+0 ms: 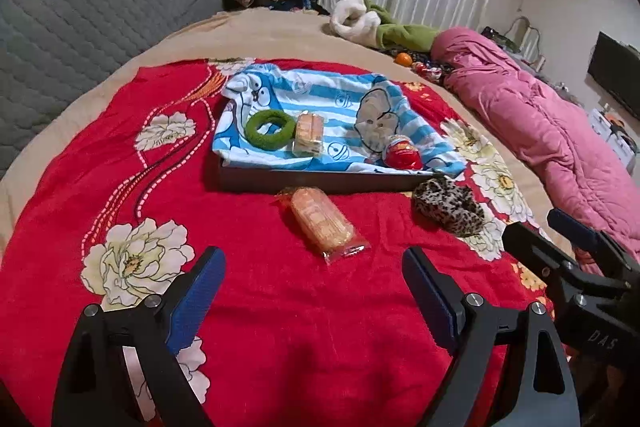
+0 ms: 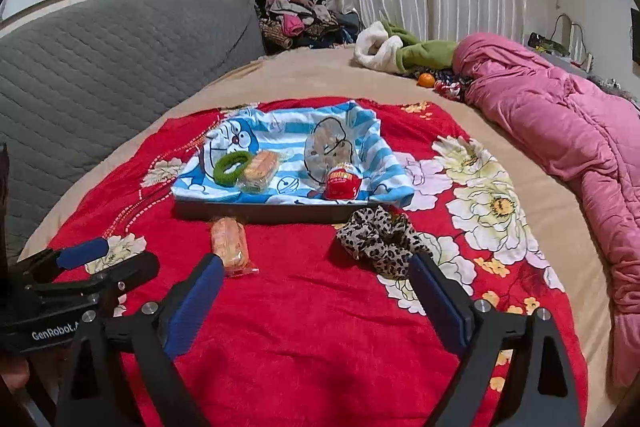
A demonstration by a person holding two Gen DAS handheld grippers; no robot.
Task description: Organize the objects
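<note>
The left gripper [image 1: 314, 281] hangs above the red floral blanket [image 1: 260, 307] with its jaws spread wide and nothing between them; straight ahead of the gap, a little beyond the fingertips, lies a wrapped orange snack cake [image 1: 322, 221] on the blanket, apart from both blue pads. Farther ahead of it sits a dark tray [image 1: 312, 179] lined with a blue-striped cartoon cloth [image 1: 340, 107]; on that cloth rest a green hair ring [image 1: 269, 129], touching a second wrapped snack cake [image 1: 308, 135] on its right, and a red egg-shaped packet [image 1: 402, 153] near the tray's front right corner. A leopard-print scrunchie [image 1: 446, 205] lies on the blanket ahead and to the right of the left gripper's right finger, just outside the tray.

The right gripper [image 2: 316, 279] also stands wide open and empty above the blanket [image 2: 312, 327]; the scrunchie [image 2: 380, 241] lies just ahead of its right finger [image 2: 440, 303], seemingly partly behind the tip, and the loose snack cake [image 2: 230, 245] lies just ahead of its left finger [image 2: 196, 303]. The tray [image 2: 272, 211] is beyond both, holding the hair ring [image 2: 232, 167], the other cake [image 2: 260, 171] and the red packet [image 2: 343, 182]. A pink quilt [image 2: 560, 139] lies well off to the right; a grey quilted headboard [image 2: 120, 67] rises to the left.
</note>
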